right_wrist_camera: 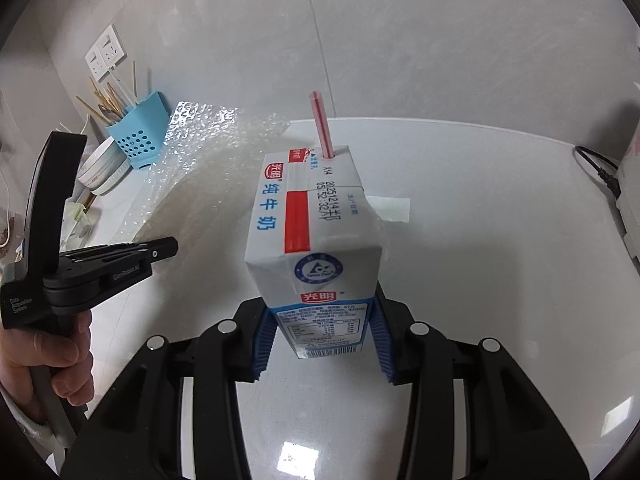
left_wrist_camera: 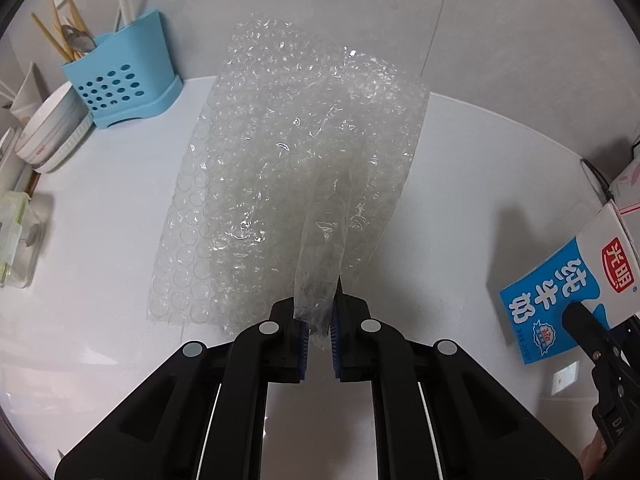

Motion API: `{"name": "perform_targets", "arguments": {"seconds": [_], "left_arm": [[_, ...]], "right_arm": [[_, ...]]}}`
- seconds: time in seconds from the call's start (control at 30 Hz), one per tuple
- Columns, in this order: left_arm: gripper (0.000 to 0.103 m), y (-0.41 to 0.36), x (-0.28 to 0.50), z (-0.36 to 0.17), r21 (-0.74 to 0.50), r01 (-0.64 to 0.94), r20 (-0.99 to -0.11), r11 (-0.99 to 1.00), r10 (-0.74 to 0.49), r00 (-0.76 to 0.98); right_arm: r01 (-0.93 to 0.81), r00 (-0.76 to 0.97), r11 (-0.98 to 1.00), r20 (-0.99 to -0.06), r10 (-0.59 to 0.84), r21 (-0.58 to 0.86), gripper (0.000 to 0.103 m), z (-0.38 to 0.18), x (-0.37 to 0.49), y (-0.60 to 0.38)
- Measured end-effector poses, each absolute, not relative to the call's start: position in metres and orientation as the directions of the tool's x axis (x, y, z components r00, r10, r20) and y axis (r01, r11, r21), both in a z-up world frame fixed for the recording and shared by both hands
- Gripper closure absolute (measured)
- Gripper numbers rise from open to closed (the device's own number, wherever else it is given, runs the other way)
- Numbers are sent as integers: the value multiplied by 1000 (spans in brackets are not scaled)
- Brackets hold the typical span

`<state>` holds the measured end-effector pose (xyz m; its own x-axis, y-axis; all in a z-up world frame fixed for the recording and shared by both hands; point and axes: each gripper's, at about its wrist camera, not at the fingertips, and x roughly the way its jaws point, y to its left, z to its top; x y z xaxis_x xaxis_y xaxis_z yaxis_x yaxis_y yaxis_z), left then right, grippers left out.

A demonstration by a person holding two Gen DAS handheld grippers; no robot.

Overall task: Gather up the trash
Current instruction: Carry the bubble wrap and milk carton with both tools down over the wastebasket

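Blue utensil holder (left_wrist_camera: 120,84) at the wall, chopsticks (left_wrist_camera: 52,38) inside. White bowls (left_wrist_camera: 52,132) just left of holder; wall socket (right_wrist_camera: 105,53) above it.

Both cams sit on my grippers, looking forward and steeply down along the fingers at the white counter (left_wrist_camera: 100,208). Left cam: close behind the left gripper (left_wrist_camera: 318,326), blue holder (left_wrist_camera: 120,84) up left at the wall. Right cam: close behind the right gripper (right_wrist_camera: 320,340), same holder (right_wrist_camera: 140,140) far left. Shared: holder, bubble wrap (left_wrist_camera: 288,160) right of it, milk carton (right_wrist_camera: 312,232), back wall. Each cam catches the other gripper at its edge.
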<state>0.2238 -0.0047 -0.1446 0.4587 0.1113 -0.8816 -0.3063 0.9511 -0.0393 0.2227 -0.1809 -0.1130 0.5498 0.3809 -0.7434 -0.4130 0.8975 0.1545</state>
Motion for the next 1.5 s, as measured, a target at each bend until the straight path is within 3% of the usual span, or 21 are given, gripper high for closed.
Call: {"name": "perform_targets", "arguments": {"seconds": [0.5,1.5], "left_arm": [[95,-10,141,-112,-83,-305,-858,949,88,506],[95,-20,-10,-96,-150,-192,-833,970,-19,553]], "right_arm": [[-418,590,895,-704,395,152,63,-91,167,-182],[-377,635,905,-657,406,195,63,-74,11,-187]]}}
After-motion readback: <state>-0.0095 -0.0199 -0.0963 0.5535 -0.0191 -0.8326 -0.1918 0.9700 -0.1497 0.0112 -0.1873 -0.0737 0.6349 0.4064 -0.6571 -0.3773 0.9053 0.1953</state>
